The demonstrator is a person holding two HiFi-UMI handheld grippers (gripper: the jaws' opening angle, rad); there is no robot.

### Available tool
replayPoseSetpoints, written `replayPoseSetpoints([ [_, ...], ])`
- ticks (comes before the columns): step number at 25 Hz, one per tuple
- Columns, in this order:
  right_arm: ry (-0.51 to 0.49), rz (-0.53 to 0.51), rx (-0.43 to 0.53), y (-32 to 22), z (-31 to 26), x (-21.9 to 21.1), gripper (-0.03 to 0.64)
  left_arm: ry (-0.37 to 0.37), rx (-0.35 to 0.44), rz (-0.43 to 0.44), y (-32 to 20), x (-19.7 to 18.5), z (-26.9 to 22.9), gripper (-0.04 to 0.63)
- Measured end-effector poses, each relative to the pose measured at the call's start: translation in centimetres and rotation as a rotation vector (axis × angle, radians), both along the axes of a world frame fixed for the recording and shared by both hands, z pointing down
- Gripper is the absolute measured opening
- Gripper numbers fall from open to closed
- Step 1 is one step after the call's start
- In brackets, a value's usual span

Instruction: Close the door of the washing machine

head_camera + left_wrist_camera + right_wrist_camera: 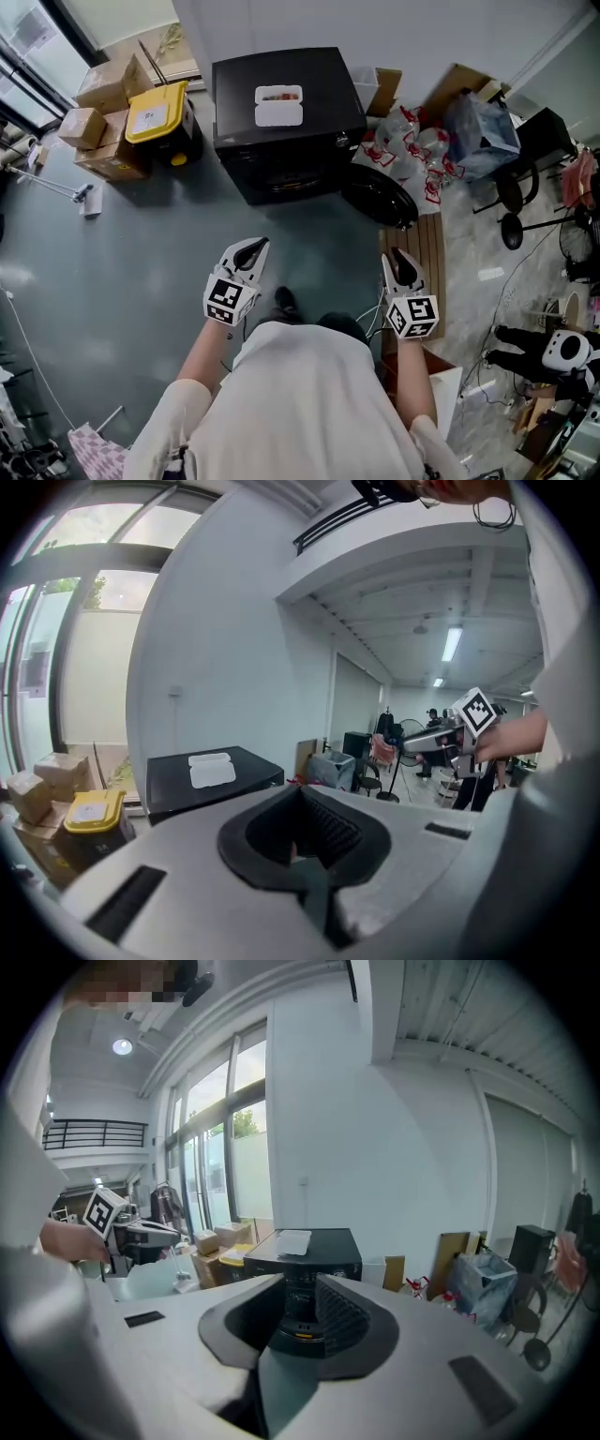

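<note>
The black washing machine (286, 122) stands against the far wall with a white lidded box (278, 105) on top. Its round black door (378, 195) hangs open, swung out to the right of the front opening (281, 180). My left gripper (246, 255) and right gripper (401, 267) hover side by side over the grey floor, short of the machine and touching nothing. In the left gripper view the left gripper (298, 841) shows a narrow gap with nothing in it. In the right gripper view the right gripper (300, 1312) is open and frames the machine (305, 1251).
Cardboard boxes (103, 122) and a yellow-lidded bin (157, 112) stand left of the machine. Red-and-white bags (412, 150) and a black chair (525, 178) crowd its right. A wooden slat mat (427, 253) lies under the right gripper. A white floor tool (75, 192) lies at far left.
</note>
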State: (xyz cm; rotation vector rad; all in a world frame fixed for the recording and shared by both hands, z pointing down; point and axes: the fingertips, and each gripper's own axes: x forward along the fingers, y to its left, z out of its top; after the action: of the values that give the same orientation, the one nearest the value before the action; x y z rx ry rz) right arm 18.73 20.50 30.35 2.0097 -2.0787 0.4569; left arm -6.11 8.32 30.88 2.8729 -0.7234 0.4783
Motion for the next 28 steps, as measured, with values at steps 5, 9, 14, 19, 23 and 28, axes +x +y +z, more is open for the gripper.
replayPoseSetpoints([
  [5, 0.0, 0.006, -0.035, -2.6, 1.1, 1.2, 0.109, -0.003, -0.021, 0.009, -2.8, 1.7, 1.3, 0.008],
  [9, -0.004, -0.008, -0.064, -4.4, 2.3, 2.3, 0.11, -0.002, -0.041, 0.0, -4.0, 3.3, 2.2, 0.008],
  [14, -0.021, -0.058, -0.099, -6.7, 4.4, 4.7, 0.117, -0.015, -0.064, -0.039, -5.1, 6.1, 4.0, 0.008],
  [19, -0.054, -0.114, -0.13, -8.2, 6.8, 7.3, 0.117, -0.034, -0.083, -0.094, -5.7, 9.1, 6.1, 0.008],
  [23, -0.062, -0.151, -0.163, -9.1, 9.6, 9.7, 0.117, -0.046, -0.103, -0.122, -6.0, 11.7, 8.5, 0.008],
  [28, -0.066, -0.168, -0.199, -9.6, 13.3, 12.5, 0.12, -0.072, -0.127, -0.138, -6.1, 14.3, 11.5, 0.008],
])
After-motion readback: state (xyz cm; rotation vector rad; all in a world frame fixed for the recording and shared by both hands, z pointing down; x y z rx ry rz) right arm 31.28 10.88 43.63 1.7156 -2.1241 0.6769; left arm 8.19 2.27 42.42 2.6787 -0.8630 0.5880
